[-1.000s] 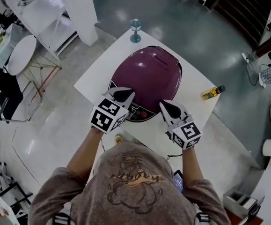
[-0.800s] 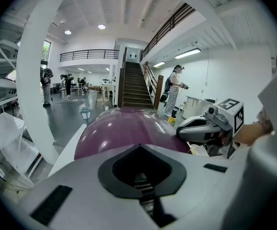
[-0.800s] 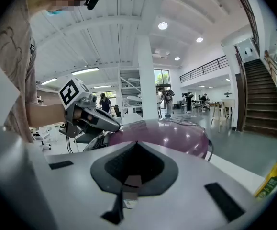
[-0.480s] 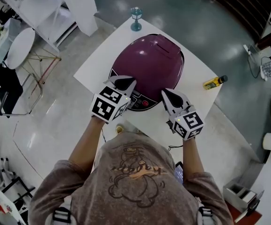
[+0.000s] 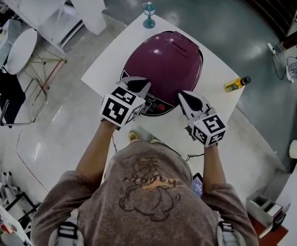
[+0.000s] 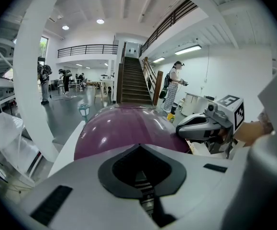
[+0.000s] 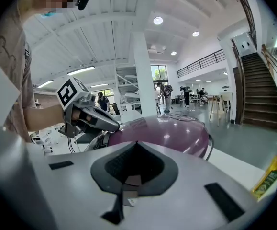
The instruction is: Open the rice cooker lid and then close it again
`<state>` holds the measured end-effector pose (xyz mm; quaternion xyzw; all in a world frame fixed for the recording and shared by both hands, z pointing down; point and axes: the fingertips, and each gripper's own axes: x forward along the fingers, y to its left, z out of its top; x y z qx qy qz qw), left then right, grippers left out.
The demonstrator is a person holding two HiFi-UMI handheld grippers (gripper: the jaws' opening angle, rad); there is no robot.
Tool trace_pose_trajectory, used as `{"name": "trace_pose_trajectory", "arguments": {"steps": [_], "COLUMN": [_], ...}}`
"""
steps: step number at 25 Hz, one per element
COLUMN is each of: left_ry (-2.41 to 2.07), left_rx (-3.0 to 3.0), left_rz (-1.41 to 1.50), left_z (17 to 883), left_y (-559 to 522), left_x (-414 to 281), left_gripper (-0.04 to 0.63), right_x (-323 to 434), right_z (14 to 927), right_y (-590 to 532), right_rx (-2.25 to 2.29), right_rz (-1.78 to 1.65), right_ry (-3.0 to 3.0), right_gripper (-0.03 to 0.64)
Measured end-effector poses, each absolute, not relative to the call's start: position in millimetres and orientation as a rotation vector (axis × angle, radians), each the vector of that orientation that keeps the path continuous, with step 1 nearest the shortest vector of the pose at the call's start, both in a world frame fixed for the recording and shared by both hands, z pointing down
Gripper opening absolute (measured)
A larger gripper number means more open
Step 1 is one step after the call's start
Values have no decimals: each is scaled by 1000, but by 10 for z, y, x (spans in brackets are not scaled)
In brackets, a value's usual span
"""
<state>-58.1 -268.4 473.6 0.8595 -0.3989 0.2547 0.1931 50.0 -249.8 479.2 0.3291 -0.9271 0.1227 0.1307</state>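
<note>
Now, glossy purple domed rice cooker [image 5: 164,60], left gripper [image 5: 142,82], right gripper [image 5: 183,95], jaws together

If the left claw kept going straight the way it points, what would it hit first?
Probably the purple rice cooker, near its front edge; the shut left claw aims at it, depth unclear.

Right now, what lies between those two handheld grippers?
In the head view, the front control panel of the rice cooker, with its red button, lies between the left gripper and the right gripper.
</note>
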Motion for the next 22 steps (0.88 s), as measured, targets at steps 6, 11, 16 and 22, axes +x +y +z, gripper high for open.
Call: {"name": "trace_pose_trajectory", "arguments": {"steps": [6,11,16,22], "left_ry": [-1054,-995,-962,-966], "left_rx": [2440,2470,2502,2562], "left_rz": [694,686,688,697], "left_z": [4738,4726,4722,4676], "left_y": [-2635,-2606,-2627,-2605], "left_x": [-615,-625,-595,-554], "left_gripper": [20,21,21,23], "right_x": [476,480,521,676], "right_z": [4804,4798,4797,4612], "right_y": [-2454,-2439,-2462,-2436], "right_rx": [1020,1102,1240,1393], "right_rz": [397,435,449,425], "right_ry": [-2679,-2677,-2654,-2655], "right_gripper": [-2,2,2,2]}}
